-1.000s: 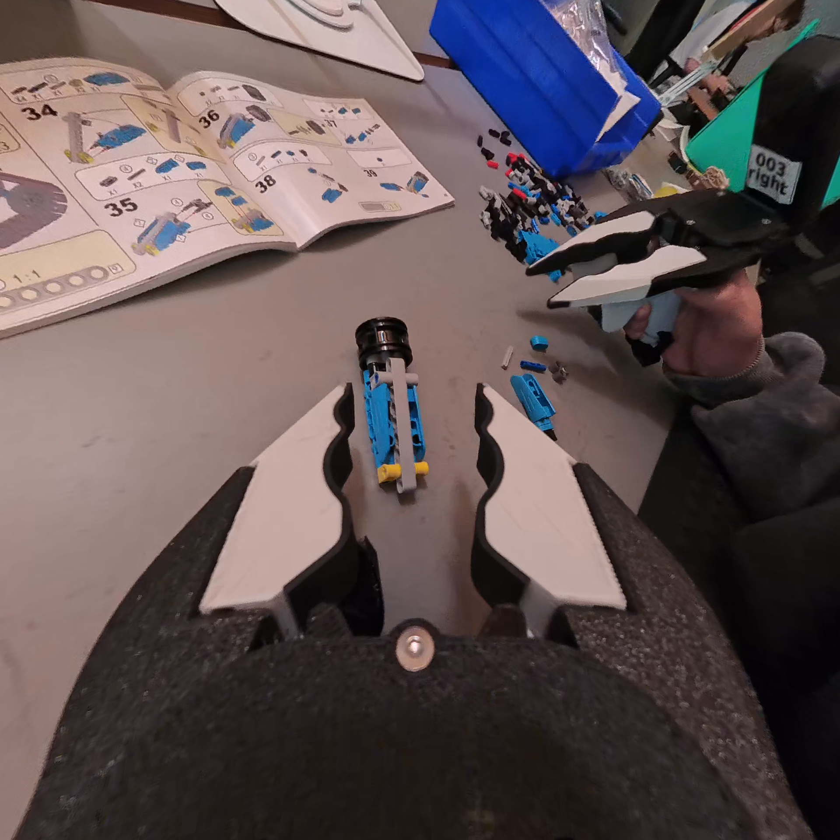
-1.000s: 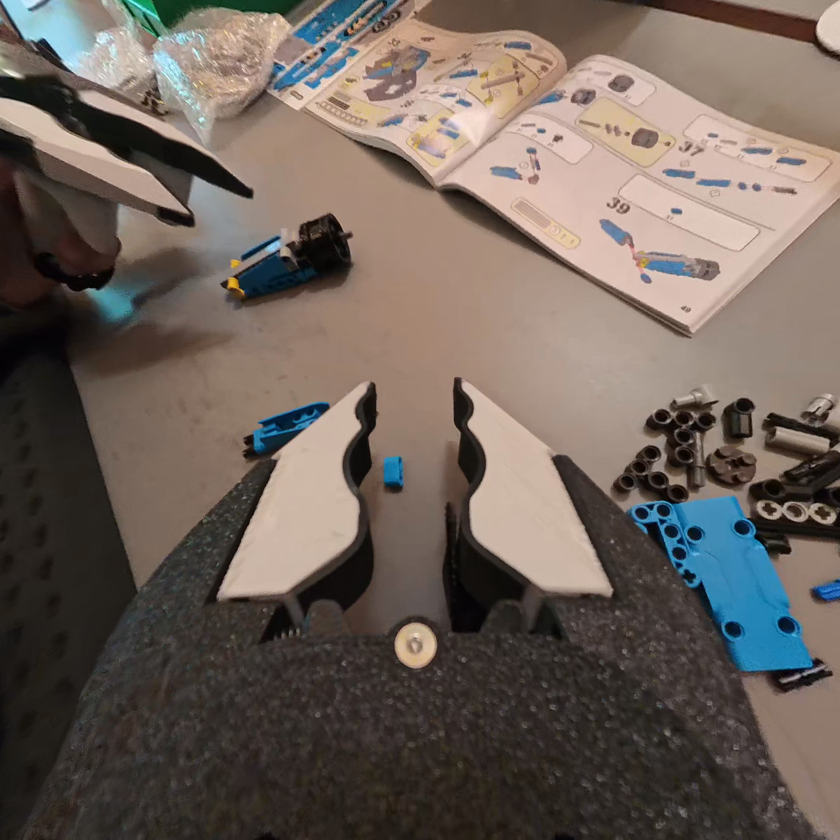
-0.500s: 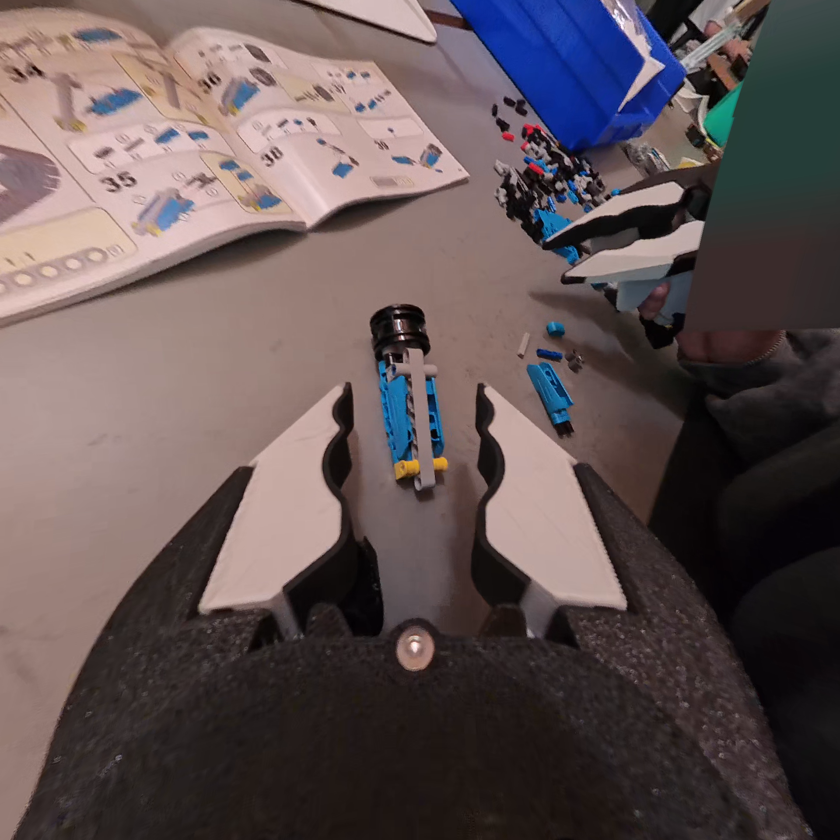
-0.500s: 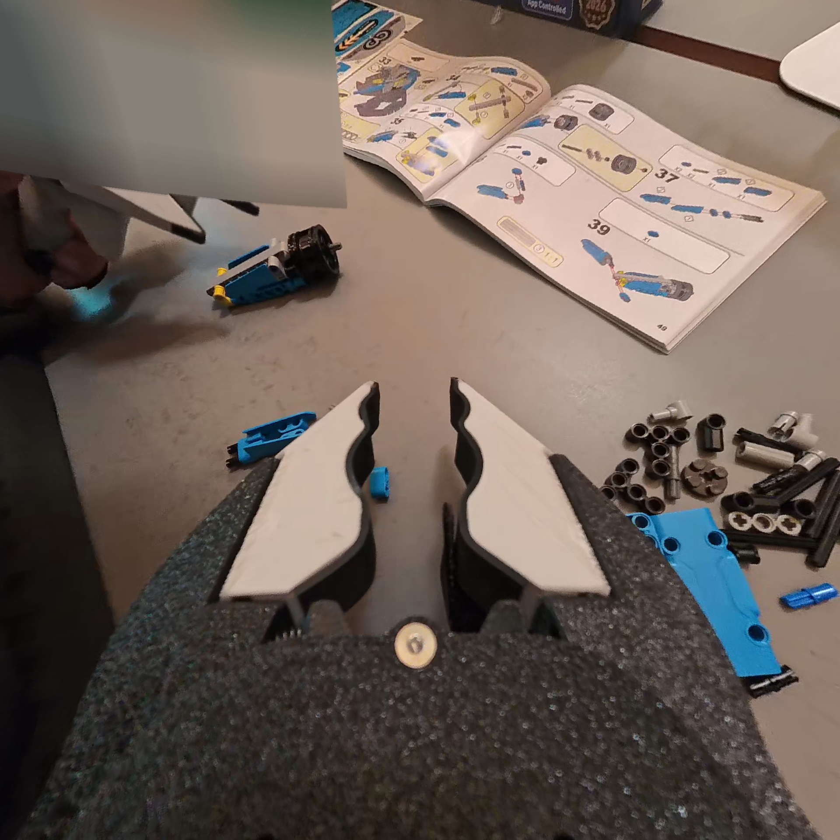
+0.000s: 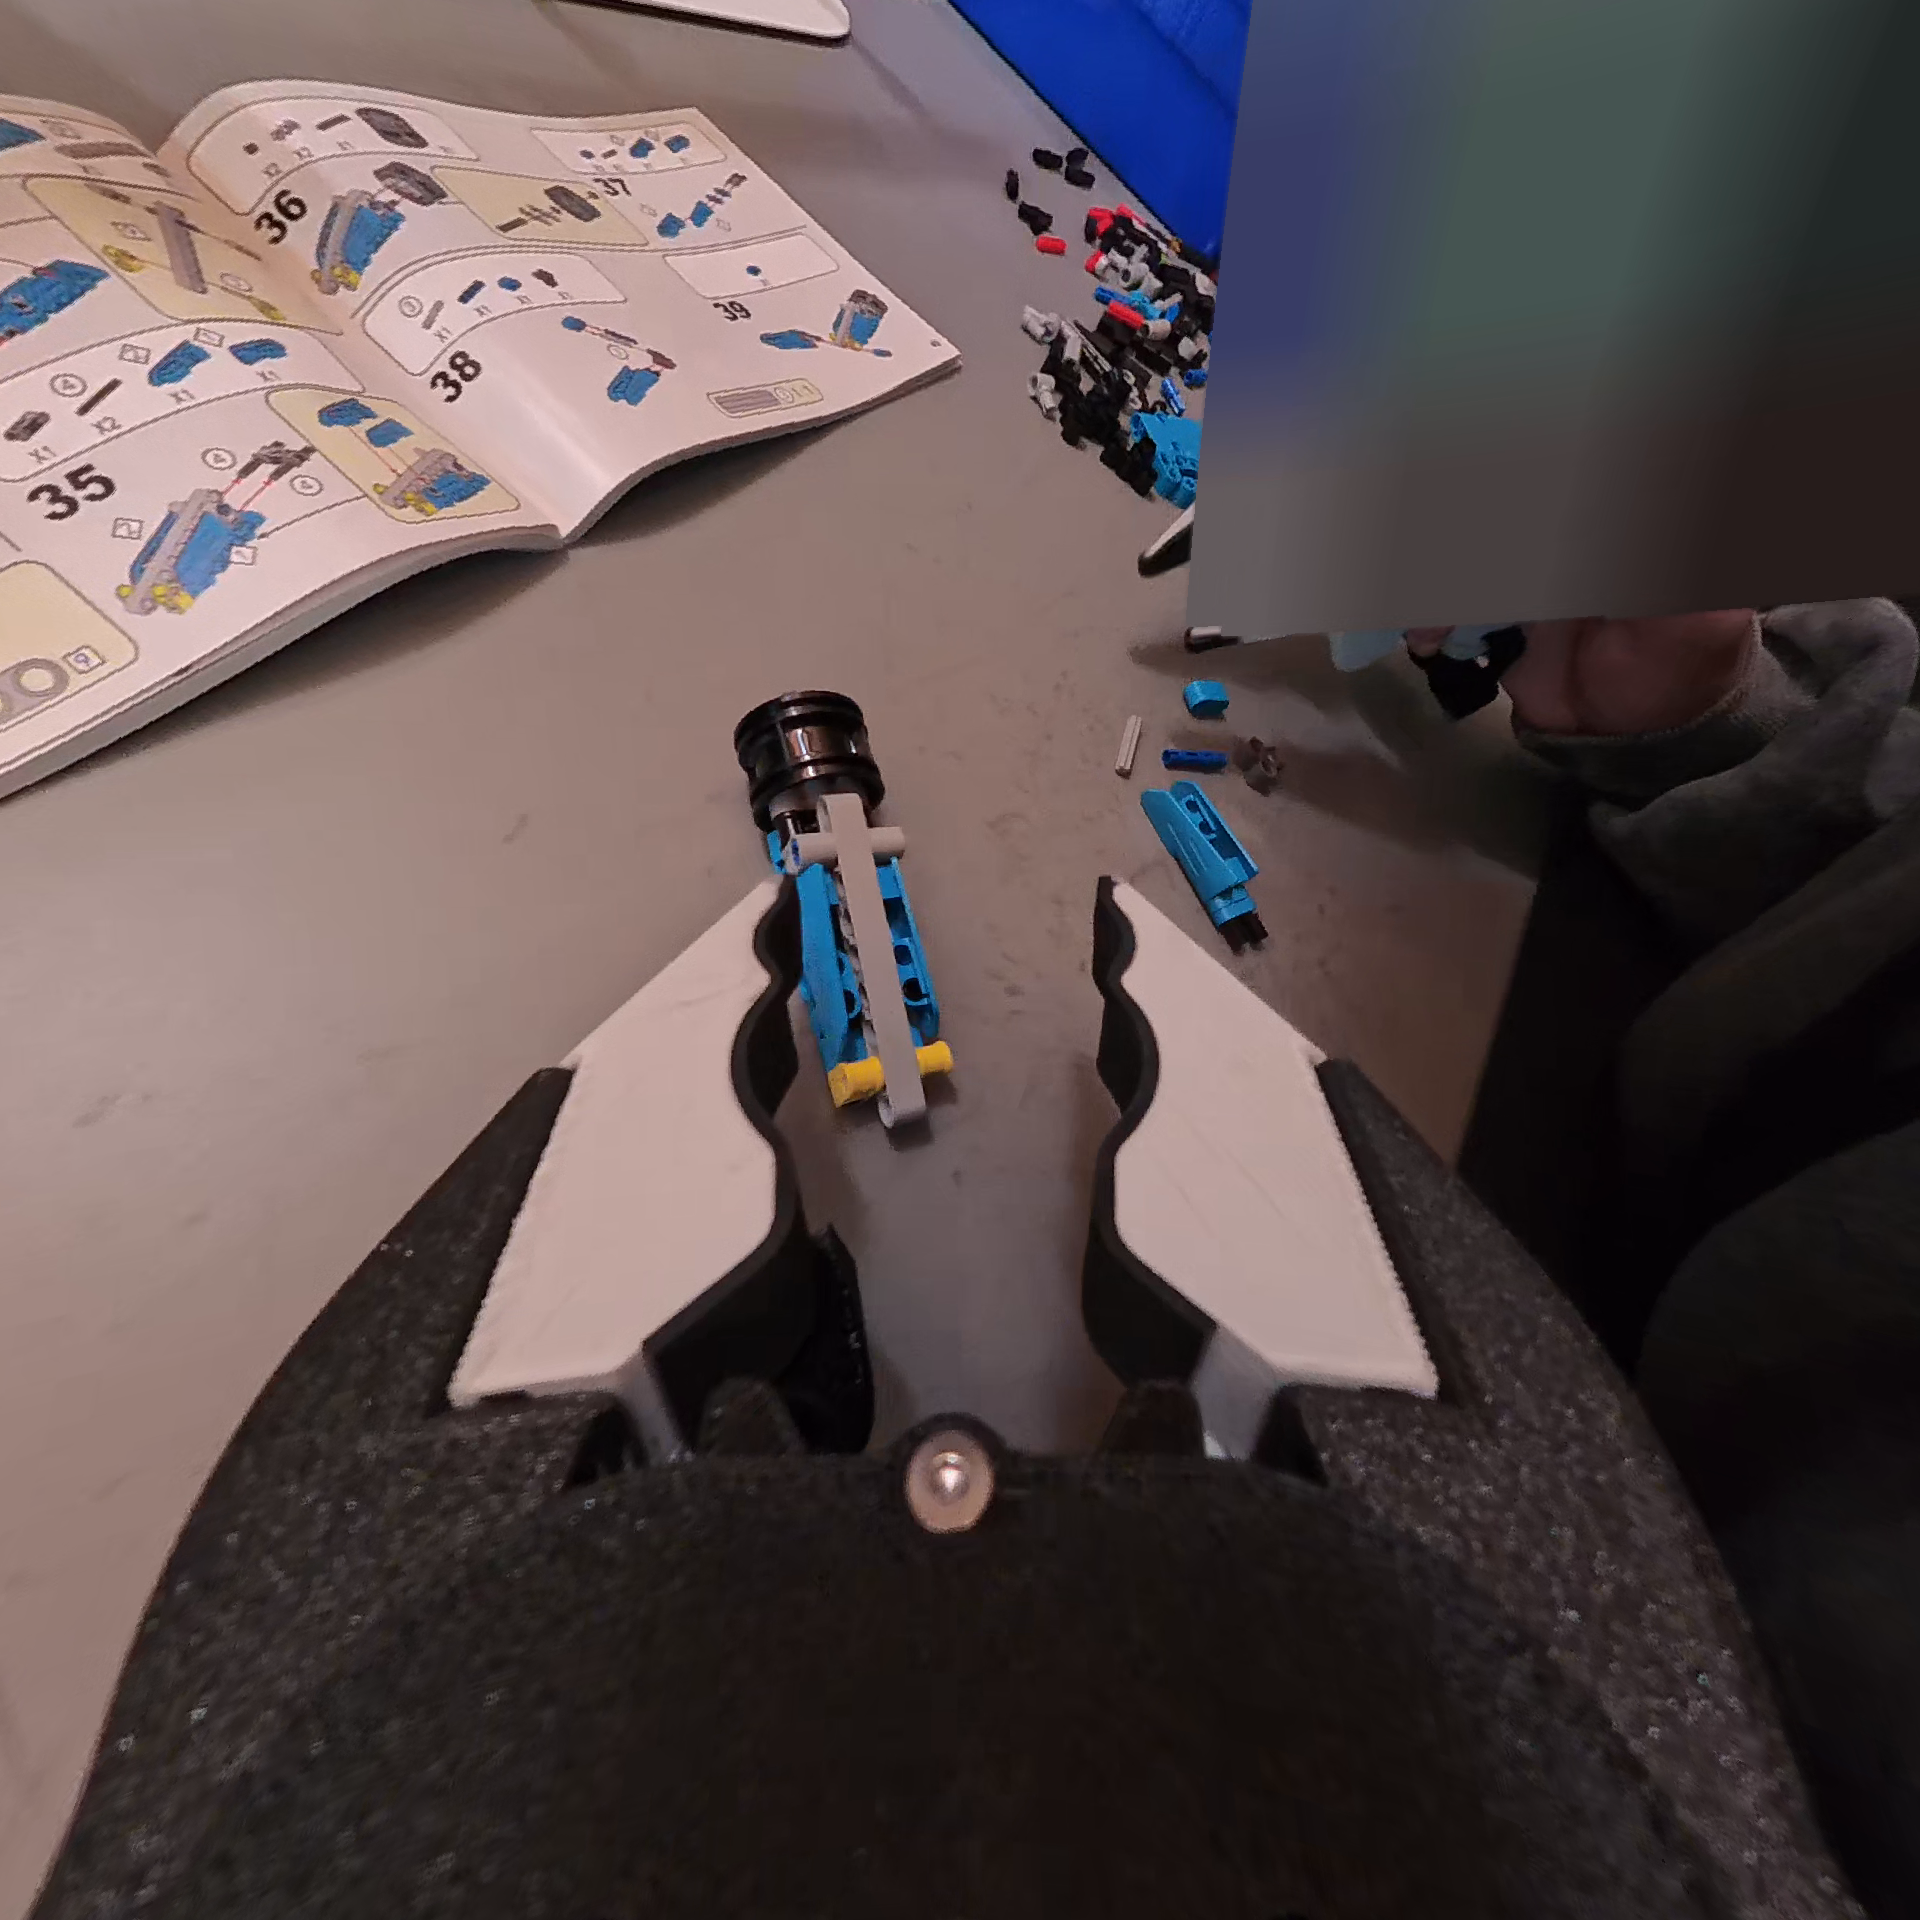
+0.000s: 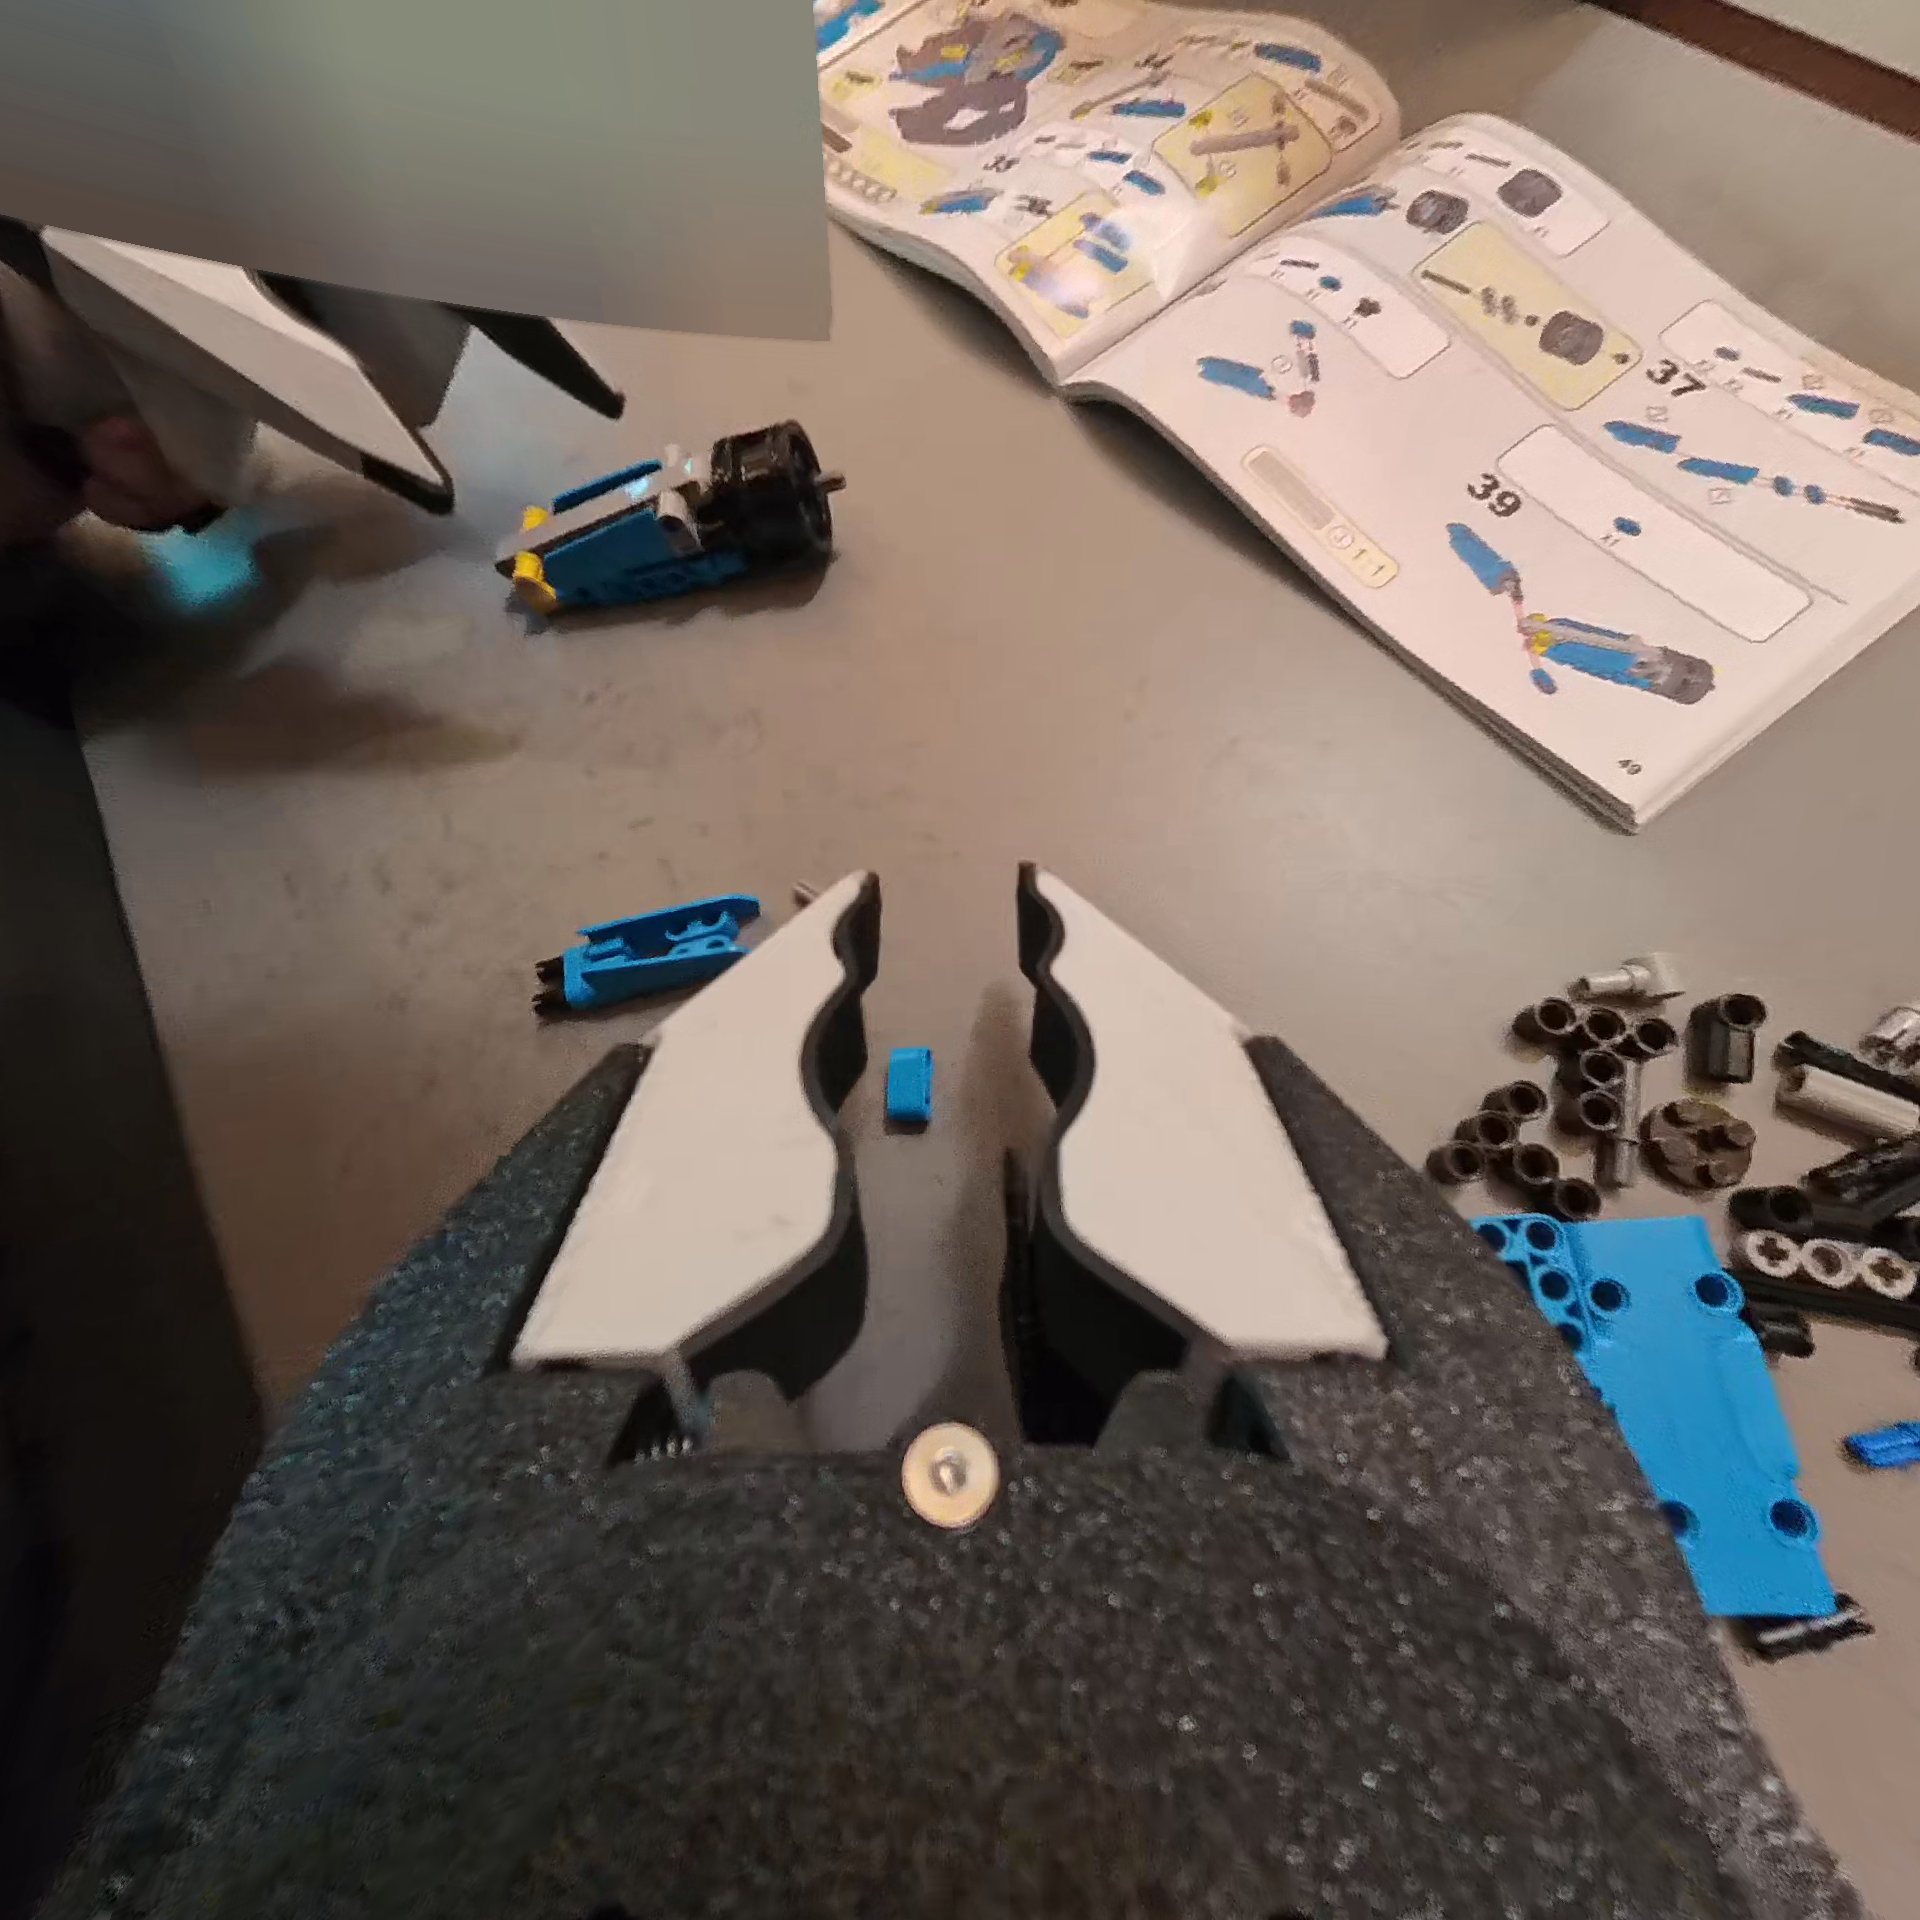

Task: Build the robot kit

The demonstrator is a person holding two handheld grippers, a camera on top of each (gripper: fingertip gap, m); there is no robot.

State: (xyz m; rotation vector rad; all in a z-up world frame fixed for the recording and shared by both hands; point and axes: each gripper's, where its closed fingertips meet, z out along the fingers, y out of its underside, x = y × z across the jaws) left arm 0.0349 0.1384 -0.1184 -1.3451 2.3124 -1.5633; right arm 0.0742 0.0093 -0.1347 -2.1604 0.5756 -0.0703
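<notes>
The left claw [image 5: 940,894] is spread wide and grips nothing; a small blue, grey and yellow brick assembly with a black wheel hub [image 5: 847,914] lies on the grey bench [image 5: 416,935] between its fingers, close against the left finger. The right claw [image 6: 948,883] is also parted and empty, low over the bench, with a tiny blue brick piece [image 6: 908,1084] lying between its fingers. A blue wedge-shaped panel [image 6: 649,951] lies just left of it, an open instruction booklet [image 6: 1455,364] beyond
</notes>
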